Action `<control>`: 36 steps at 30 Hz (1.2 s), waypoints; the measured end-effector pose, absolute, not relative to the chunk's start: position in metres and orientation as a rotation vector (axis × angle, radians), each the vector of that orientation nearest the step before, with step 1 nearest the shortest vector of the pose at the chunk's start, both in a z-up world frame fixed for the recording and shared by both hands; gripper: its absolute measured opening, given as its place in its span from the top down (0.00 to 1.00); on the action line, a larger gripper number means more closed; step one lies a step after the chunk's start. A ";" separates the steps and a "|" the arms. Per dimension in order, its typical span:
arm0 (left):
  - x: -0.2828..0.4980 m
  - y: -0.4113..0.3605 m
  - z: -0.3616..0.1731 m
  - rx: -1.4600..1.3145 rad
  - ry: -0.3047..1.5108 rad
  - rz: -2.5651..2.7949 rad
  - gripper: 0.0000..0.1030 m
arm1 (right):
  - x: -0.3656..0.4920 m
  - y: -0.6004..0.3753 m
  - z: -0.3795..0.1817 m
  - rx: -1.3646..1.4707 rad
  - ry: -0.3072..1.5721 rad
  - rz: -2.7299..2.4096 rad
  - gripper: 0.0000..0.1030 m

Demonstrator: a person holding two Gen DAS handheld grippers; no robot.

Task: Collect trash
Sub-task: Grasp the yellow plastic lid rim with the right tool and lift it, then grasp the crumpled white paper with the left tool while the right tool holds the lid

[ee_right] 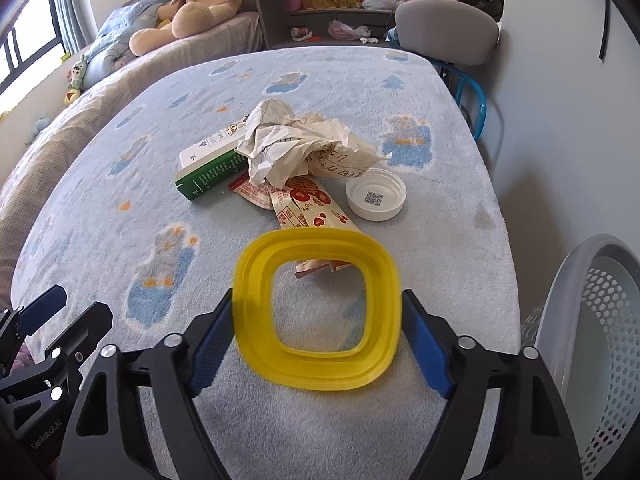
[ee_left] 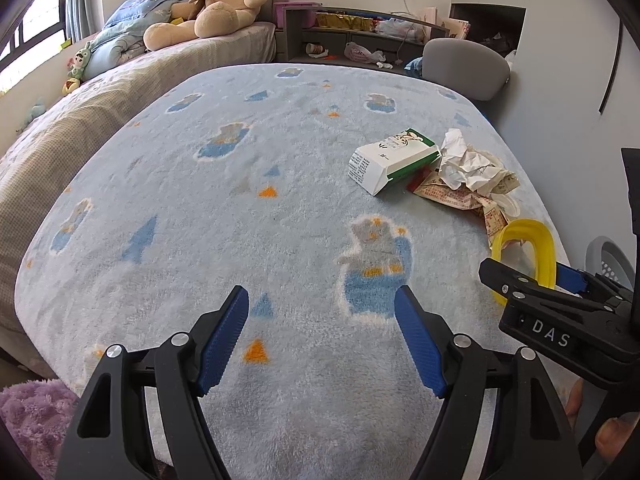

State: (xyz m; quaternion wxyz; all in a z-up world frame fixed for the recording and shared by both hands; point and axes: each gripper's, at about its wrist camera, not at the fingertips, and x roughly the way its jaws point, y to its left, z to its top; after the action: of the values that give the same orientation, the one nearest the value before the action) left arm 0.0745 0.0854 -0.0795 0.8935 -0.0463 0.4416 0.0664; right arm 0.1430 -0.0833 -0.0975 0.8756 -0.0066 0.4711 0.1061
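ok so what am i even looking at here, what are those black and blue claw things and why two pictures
The claws are handheld grippers, one in each of a person's hands; no robot arm is involved. Each carries a wide-angle camera looking along its fingers, so one picture comes from the left gripper and the other from the right gripper.

The left one is open and holds nothing. The right one grips a yellow plastic ring by its sides.

Both hang over a blue fleece blanket with a pile of trash: a green and white carton, crumpled paper, red snack wrappers and a white lid. The pale perforated basket at the right edge is probably where the trash goes.
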 end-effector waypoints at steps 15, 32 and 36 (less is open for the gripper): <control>0.076 0.072 -0.075 -0.076 0.921 0.097 0.30 | 0.123 -0.110 -0.074 0.036 0.911 0.251 0.35; 0.147 0.019 -0.049 -0.048 0.943 -0.049 0.30 | 0.108 -0.198 -0.041 0.148 0.816 0.157 0.35; 0.176 0.008 -0.044 -0.026 0.940 -0.051 0.30 | 0.105 -0.219 -0.037 0.192 0.808 0.140 0.35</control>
State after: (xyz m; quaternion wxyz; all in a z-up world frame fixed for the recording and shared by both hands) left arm 0.1764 0.0081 -0.0443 0.8912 -0.0125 0.4528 -0.0244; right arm 0.1048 -0.2193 -0.0371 0.9127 0.0932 0.3921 0.0680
